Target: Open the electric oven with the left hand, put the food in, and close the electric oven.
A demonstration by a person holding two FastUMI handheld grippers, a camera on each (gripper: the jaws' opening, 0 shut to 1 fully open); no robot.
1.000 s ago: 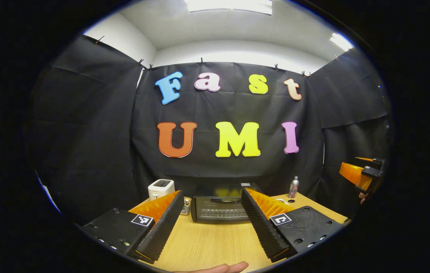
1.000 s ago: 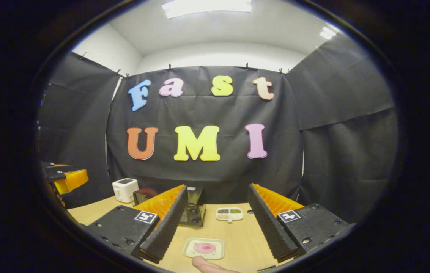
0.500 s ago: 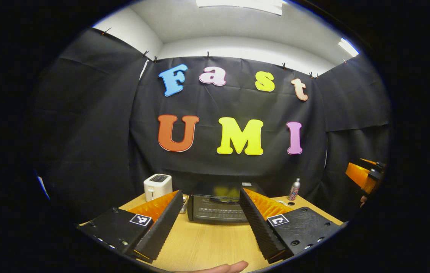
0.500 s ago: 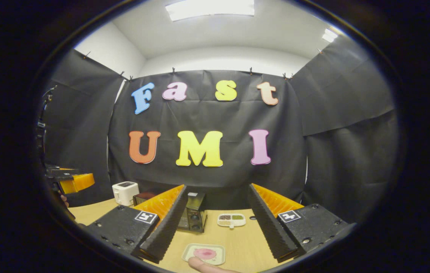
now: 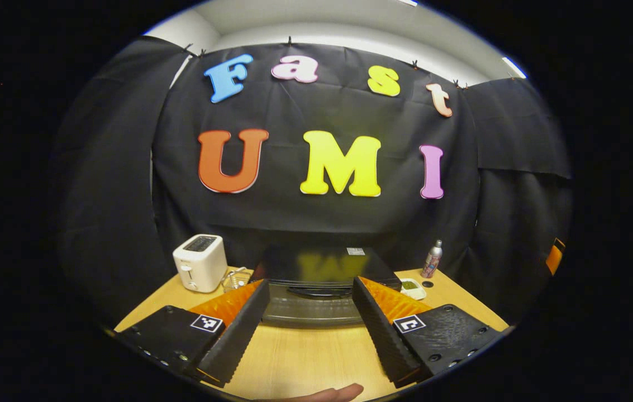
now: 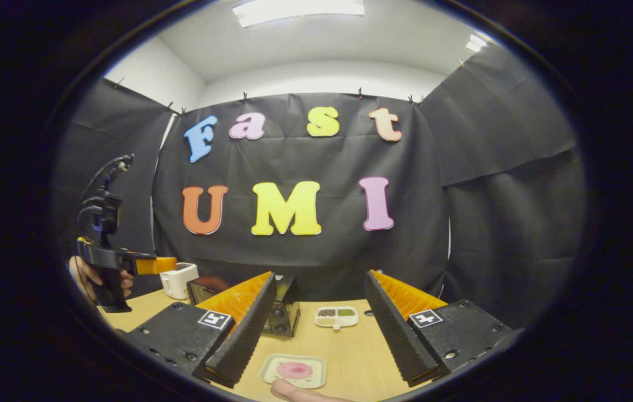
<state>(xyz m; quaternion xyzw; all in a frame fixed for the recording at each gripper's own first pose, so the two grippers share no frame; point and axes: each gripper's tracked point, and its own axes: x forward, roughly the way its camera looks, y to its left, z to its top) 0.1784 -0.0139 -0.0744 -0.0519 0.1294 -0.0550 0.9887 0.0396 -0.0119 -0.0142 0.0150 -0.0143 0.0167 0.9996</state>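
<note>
The black electric oven [image 5: 316,268] stands at the middle back of the wooden table [image 5: 305,357], door closed, its handle [image 5: 316,291] facing me. My left gripper [image 5: 309,286] is open and hovers just short of that handle, touching nothing. In the right gripper view the oven [image 6: 281,312] shows partly behind one finger. A pale square plate with pink food [image 6: 294,370] lies on the table below my open right gripper [image 6: 320,279]. Farther left, a hand [image 6: 84,273] holds the left gripper [image 6: 126,262] above the table.
A white toaster [image 5: 200,269] stands left of the oven with a small glass item [image 5: 235,279] beside it. A bottle [image 5: 432,259] and a small dish [image 5: 411,287] sit to its right. A divided dish of grains [image 6: 337,316] lies behind the plate.
My left gripper has moved forward and tipped down, so the oven looms larger and nearer. In the right gripper view the left gripper has advanced toward the oven. The right gripper has barely shifted.
</note>
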